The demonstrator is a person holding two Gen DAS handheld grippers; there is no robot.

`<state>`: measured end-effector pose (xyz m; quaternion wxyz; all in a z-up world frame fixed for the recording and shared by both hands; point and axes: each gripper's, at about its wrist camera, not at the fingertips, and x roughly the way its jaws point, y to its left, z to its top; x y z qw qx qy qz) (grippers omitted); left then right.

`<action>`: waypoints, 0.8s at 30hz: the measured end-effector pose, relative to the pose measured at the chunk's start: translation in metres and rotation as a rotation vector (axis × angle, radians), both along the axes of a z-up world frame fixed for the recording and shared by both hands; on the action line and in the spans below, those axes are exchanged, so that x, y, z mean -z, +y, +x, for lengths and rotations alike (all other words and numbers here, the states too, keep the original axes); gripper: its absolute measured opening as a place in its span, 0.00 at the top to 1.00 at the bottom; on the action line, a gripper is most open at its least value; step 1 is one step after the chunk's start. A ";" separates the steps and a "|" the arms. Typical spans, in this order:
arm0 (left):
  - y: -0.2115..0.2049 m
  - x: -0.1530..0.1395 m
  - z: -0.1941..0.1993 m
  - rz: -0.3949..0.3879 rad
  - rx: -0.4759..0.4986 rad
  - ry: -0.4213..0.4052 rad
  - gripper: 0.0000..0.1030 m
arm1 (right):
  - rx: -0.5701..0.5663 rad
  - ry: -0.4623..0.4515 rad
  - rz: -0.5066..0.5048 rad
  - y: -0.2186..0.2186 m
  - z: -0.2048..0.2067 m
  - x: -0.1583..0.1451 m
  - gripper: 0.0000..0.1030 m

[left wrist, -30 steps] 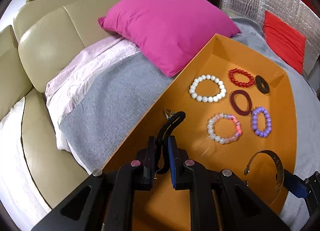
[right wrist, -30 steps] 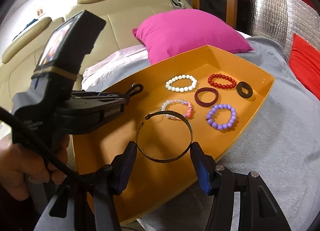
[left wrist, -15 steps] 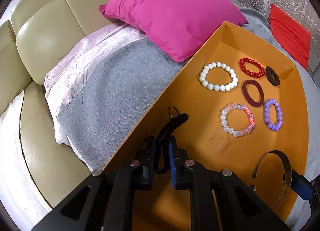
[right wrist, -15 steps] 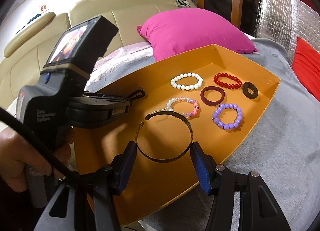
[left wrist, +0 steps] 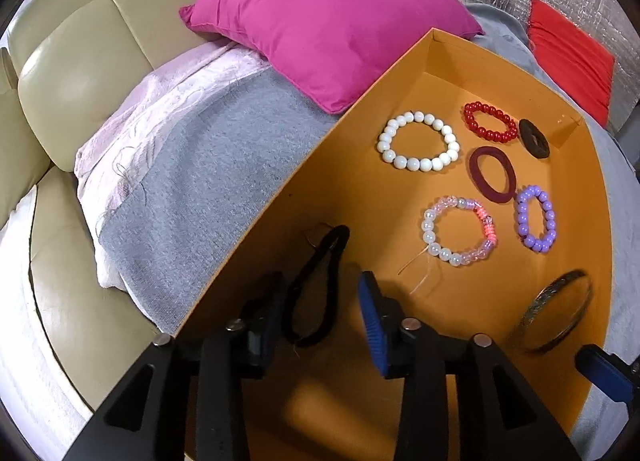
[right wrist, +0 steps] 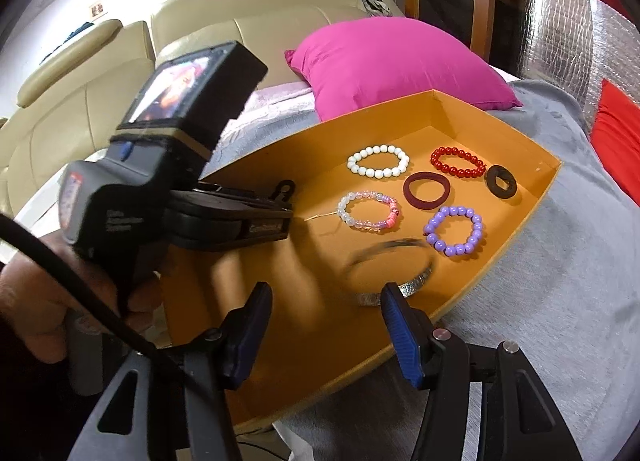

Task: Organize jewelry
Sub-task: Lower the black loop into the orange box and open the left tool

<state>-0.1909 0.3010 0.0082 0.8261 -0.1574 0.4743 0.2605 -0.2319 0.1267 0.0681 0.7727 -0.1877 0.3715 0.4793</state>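
The orange tray point(left wrist: 404, 61) is the landmark here. It sits on a grey blanket point(left wrist: 208, 165) spread over a cream leather sofa point(left wrist: 68, 73), with a pink cushion point(left wrist: 328, 21) touching its far corner.

The left gripper point(left wrist: 320, 297) hangs over the tray's near left side, and its jaws are opening. A black hair tie point(left wrist: 316, 285) lies between them, and the pads no longer press on it; this looks like a release, setting the tie down in a bare patch apart from the rest.

The right gripper point(right wrist: 324, 309) hovers over the near right edge of the tray with its jaws standing apart. A metal bangle point(right wrist: 400, 273) sits blurred just beyond its right finger, seemingly let go rather than pinched.

Toward the tray's far end, a white bead bracelet point(left wrist: 418, 141), a red bead bracelet point(left wrist: 490, 127), a maroon ring point(left wrist: 492, 175), a dark disc point(left wrist: 534, 139), a pink and clear bracelet point(left wrist: 460, 231) and a purple bracelet point(left wrist: 536, 219) lie spaced out, none overlapping, probably so each stays easy to pick.

Behind the sofa stand a wooden cabinet point(right wrist: 444, 1) and a silver foil panel point(right wrist: 560, 29), with a red cushion point(right wrist: 616, 137) beside it.
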 end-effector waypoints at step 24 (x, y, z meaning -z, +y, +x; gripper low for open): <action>-0.027 -0.056 -0.018 0.183 0.039 -0.251 0.29 | 0.149 0.077 0.251 -0.080 0.039 -0.033 0.37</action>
